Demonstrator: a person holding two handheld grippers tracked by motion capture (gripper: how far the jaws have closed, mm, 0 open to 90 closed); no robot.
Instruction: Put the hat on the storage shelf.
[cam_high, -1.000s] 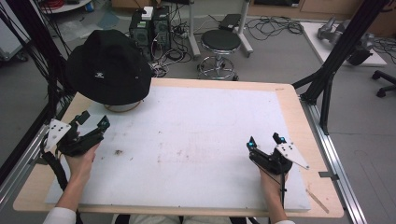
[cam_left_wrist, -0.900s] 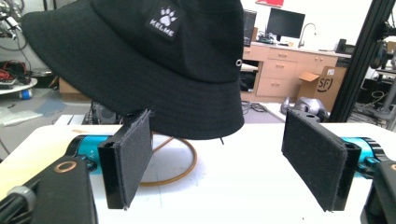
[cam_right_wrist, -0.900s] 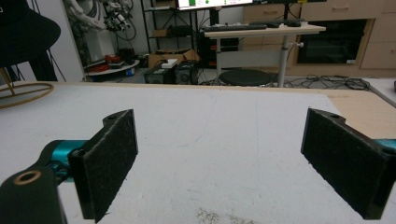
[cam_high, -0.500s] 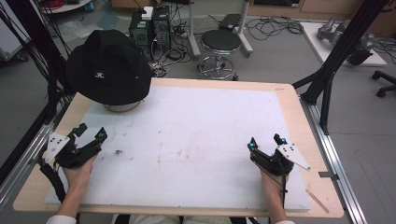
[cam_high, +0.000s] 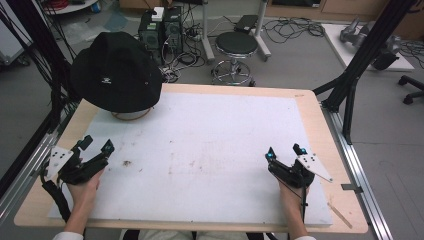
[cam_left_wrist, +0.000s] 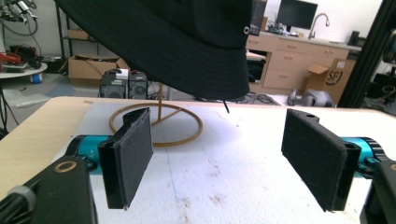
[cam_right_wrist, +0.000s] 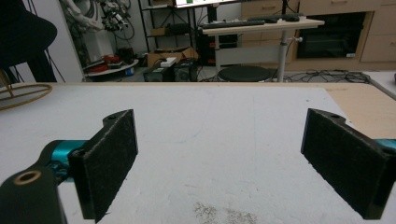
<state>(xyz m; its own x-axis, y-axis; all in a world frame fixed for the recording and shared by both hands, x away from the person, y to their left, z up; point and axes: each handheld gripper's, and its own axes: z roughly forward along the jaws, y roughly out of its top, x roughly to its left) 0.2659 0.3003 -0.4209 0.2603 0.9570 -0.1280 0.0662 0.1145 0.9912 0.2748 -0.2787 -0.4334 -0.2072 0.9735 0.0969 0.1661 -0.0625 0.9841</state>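
Setting: lab floor with computer towers (cam_high: 161, 28), a round stool (cam_high: 236, 45) and loose cables behind a wooden table (cam_high: 320, 120) topped by a white, scuffed mat (cam_high: 210, 150).

Hat: black bucket hat (cam_high: 116, 70) perched at the table's far-left corner, tilted, its brim overhanging the mat's edge; a small white logo faces the person.

Stand: thin tan wire stand (cam_left_wrist: 156, 125) under the hat, its ring base flat on the mat and a single stem rising into the crown, seen in the left gripper view.

Left gripper: left gripper (cam_high: 96, 150) held low at the near-left edge of the mat, jaws spread wide with nothing between them, aimed toward the hat, which hangs well apart from the pads (cam_left_wrist: 133, 154) and above them.

Right gripper: right gripper (cam_high: 285, 153) at the near-right of the mat, jaws likewise wide and empty, pointing across bare mat; its grey plate (cam_high: 314, 166) sits on the outer side.

Hands: person's left hand (cam_high: 82, 187) and right hand (cam_high: 291, 197) grip the tools from the near edge, forearms entering from below.

Marks: small brownish smudge (cam_high: 127, 162) on the mat just beside the left gripper's tips.

Far side: from the right gripper view, the hat's brim (cam_right_wrist: 23, 32) and a curve of the ring base (cam_right_wrist: 23, 95) sit at the far left, well apart from that gripper.
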